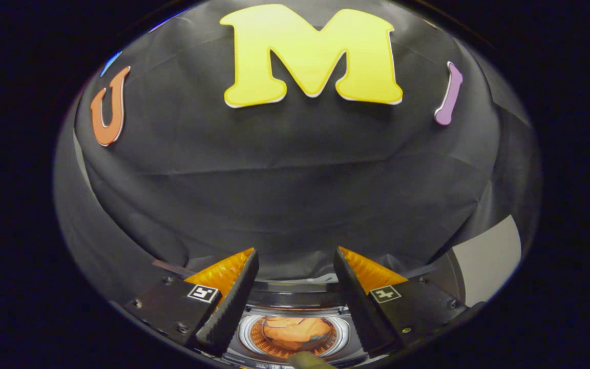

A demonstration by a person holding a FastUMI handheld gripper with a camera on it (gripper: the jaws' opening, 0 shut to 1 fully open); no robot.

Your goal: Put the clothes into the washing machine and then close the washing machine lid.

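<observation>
Hand-held gripper [295, 300] hangs above the washer [295, 300] with its fingers spread wide and nothing between them; both pads face each other across a clear gap. Below that gap sits the round drum opening [295, 333], and inside it lie the clothes [292, 330], an orange bundle low in the drum, so the loading part looks done and the lid is the step in hand. A dark band [295, 294] crosses just beyond the fingertips at the washer's far side; this may be the raised lid or the back rim, and I cannot tell which. To close well, the fingers should likely reach past the opening, catch the lid's free edge, and bring it down in an arc without dipping into the drum. A small dull object [308, 361] shows at the near rim, too cut off to name. Room above and ahead is open up to the black wall [295, 195], which stands close behind the washer, so travel backward is short. On the right a pale panel [487, 259] stands beside the machine; sideways swing there is tighter than on the left.
</observation>
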